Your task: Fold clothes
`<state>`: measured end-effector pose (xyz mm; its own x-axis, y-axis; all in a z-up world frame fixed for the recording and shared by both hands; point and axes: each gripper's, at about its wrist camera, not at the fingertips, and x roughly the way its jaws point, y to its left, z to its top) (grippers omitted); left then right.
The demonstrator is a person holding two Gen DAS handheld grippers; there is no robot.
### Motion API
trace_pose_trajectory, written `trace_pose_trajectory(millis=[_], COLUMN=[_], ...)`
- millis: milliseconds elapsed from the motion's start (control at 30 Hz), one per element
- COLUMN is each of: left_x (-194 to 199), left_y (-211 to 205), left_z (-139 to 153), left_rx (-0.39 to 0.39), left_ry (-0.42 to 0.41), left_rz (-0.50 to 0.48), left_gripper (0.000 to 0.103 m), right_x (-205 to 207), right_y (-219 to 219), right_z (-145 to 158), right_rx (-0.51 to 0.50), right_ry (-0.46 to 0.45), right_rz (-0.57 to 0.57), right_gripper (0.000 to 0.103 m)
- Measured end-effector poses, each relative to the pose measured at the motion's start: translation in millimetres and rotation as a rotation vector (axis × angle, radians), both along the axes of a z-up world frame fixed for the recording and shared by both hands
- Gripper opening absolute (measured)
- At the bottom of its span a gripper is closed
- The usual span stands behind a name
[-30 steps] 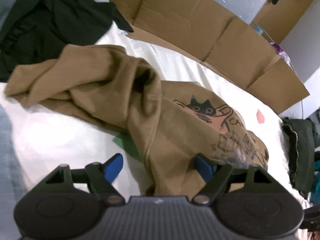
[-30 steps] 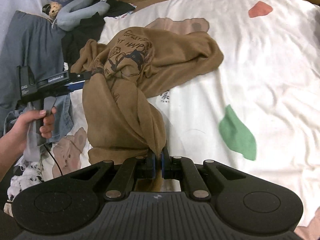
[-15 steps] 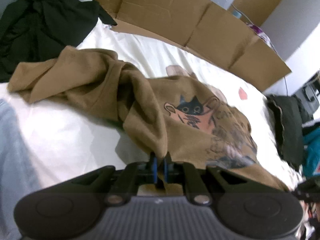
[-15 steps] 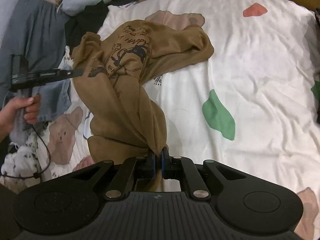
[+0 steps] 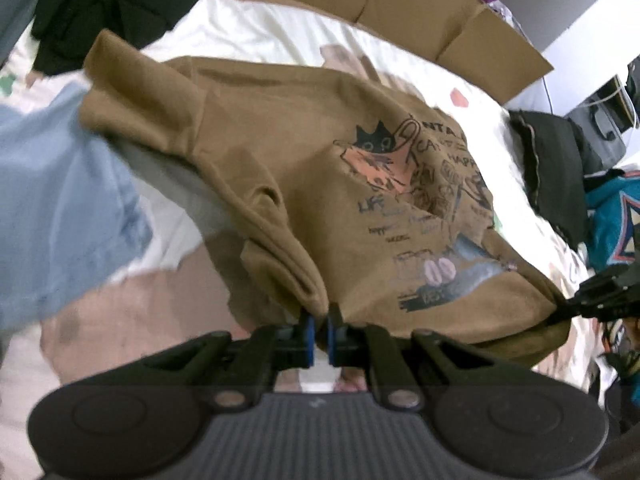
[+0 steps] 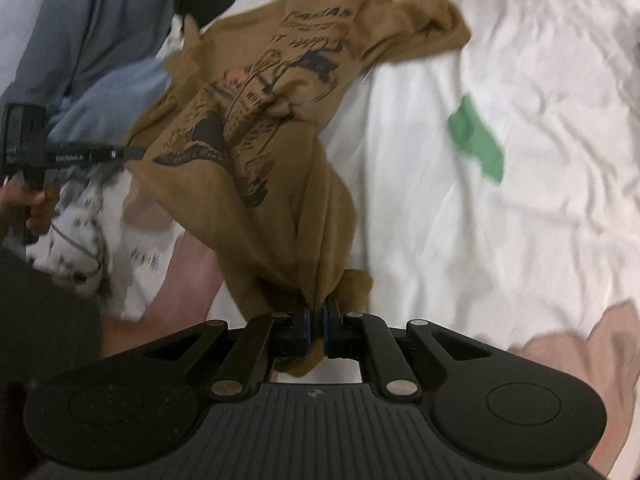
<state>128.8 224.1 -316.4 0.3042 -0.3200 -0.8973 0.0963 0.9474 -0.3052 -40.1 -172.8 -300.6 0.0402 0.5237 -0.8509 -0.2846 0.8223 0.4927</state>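
Left wrist view shows one brown shirt [image 5: 312, 152], print side up, stretched above the white sheet [image 5: 256, 36] between two grippers: the left gripper [image 5: 319, 334] is clamped tight on a bunched edge, and the right gripper [image 6: 316, 330] likewise pinches another bunched edge. One black garment [image 5: 100, 4] and one blue one [image 5: 52, 208] lie beside it, both cut off by the frame. Motion blur smears the shirt's lettering and the sheet's patches.

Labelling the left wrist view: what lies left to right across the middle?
Light blue garment → brown printed T-shirt → black garment with a frayed edge → teal jersey.
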Motion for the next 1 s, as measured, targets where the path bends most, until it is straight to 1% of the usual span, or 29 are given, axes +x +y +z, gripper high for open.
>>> trace_pose_trajectory(millis=[167, 300, 333, 433, 567, 700, 767, 800, 833, 867, 933, 1000], left_x=[-32, -53, -57, -66, -75, -84, -85, -85, -84, -83, -81, -76], left_y=[11, 23, 27, 37, 47, 57, 59, 60, 62, 63, 65, 71], left_z=[3, 3, 1, -6, -14, -14, -14, -14, -14, -12, -2, 10], left_rx=[0.005, 0.043, 0.050, 0.085, 0.126, 0.154, 0.169, 0.176, 0.185, 0.201, 0.229, 0.211], left_ry=[0.066, 0.107, 0.121, 0.151, 0.173, 0.181, 0.186, 0.201, 0.217, 0.232, 0.229, 0.199], left_rz=[0.017, 0.045, 0.060, 0.089, 0.120, 0.119, 0.122, 0.125, 0.125, 0.125, 0.140, 0.169], left_gripper=[0.006, 0.006, 0.006, 0.006, 0.005, 0.006, 0.006, 0.008, 0.009, 0.011, 0.015, 0.027], right_x=[-22, -30, -30, -27, -12, 12, 27, 35, 42, 49, 61, 74], right_y=[6, 5, 1, -9, -24, -42, -49, -52, -56, -59, -58, -56], right_z=[-5, -9, -9, -8, -6, -5, -4, -5, -5, -5, -6, -8], right_rx=[0.020, 0.027, 0.025, 0.025, -0.018, -0.048, -0.057, -0.060, -0.056, -0.051, -0.050, -0.048], right_ry=[0.065, 0.104, 0.106, 0.104, 0.068, 0.001, -0.046, -0.074, -0.099, -0.124, -0.166, -0.209], right_rz=[0.038, 0.038, 0.035, 0.025, -0.006, -0.082, -0.126, -0.147, -0.159, -0.170, -0.179, -0.189], right_gripper=[0.004, 0.007, 0.010, 0.012, 0.012, 0.014, 0.028, 0.041, 0.043, 0.043, 0.043, 0.044])
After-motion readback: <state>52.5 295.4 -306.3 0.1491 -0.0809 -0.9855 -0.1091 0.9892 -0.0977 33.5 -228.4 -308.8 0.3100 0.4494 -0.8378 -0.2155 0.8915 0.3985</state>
